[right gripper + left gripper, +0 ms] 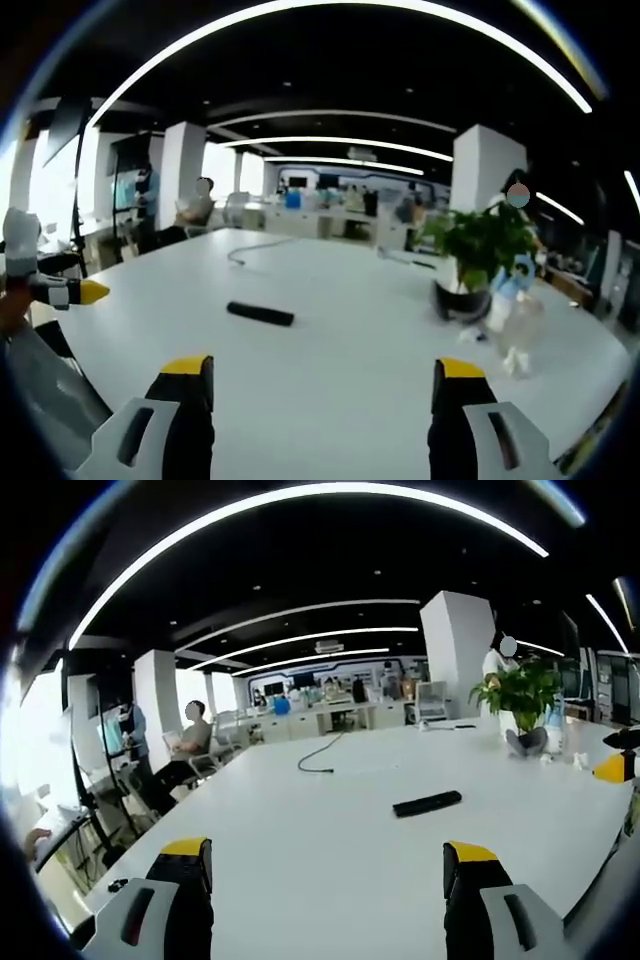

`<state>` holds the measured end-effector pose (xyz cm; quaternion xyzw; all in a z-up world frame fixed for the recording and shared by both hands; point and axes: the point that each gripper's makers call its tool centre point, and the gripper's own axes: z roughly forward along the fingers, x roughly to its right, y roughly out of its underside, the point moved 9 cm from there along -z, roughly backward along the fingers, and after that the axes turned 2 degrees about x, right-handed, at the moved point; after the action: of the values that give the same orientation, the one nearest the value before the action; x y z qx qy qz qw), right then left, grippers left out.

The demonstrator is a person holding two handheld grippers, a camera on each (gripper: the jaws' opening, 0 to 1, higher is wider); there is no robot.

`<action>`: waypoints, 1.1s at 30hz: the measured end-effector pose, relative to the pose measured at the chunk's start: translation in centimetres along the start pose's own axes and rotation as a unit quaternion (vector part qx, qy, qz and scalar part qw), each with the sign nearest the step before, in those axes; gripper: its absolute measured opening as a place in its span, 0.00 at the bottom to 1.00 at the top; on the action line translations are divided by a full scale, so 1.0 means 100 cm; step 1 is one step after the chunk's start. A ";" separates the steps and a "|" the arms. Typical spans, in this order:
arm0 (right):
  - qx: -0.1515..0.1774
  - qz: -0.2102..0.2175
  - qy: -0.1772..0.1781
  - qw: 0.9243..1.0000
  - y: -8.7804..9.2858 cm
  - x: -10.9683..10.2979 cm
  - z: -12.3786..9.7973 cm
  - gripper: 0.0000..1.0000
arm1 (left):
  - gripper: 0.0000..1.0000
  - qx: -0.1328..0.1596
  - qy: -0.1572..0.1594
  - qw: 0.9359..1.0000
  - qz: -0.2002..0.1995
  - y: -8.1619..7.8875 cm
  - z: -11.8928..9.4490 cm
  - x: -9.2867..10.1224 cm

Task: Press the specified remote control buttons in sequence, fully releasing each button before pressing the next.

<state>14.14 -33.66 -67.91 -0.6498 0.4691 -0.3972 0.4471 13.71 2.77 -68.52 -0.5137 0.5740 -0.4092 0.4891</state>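
The slim black plastic remote control (427,803) (260,314) is seen lying flat mid-desk on the large white desk (330,850), untouched. Both the left gripper (328,865) and the right gripper (322,385) are held wide open, well short of it; no press is judged begun.

Bright ceiling light strips (300,500) bow with fisheye distortion; window glare whitens the left edge; the right gripper view is softer.
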 end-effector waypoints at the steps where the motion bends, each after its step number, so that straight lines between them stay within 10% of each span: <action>1: 0.000 0.000 0.000 1.000 0.000 0.000 0.000 0.89 | 1.00 0.000 0.000 1.000 0.001 0.000 0.001 0.000; 33: -0.018 -0.017 0.042 0.999 0.005 0.004 0.000 0.85 | 1.00 -0.029 0.022 0.999 -0.040 0.007 0.003 0.003</action>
<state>14.05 -34.12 -68.34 -0.6480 0.4836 -0.4234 0.4087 13.83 2.59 -69.30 -0.5410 0.5758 -0.4224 0.4442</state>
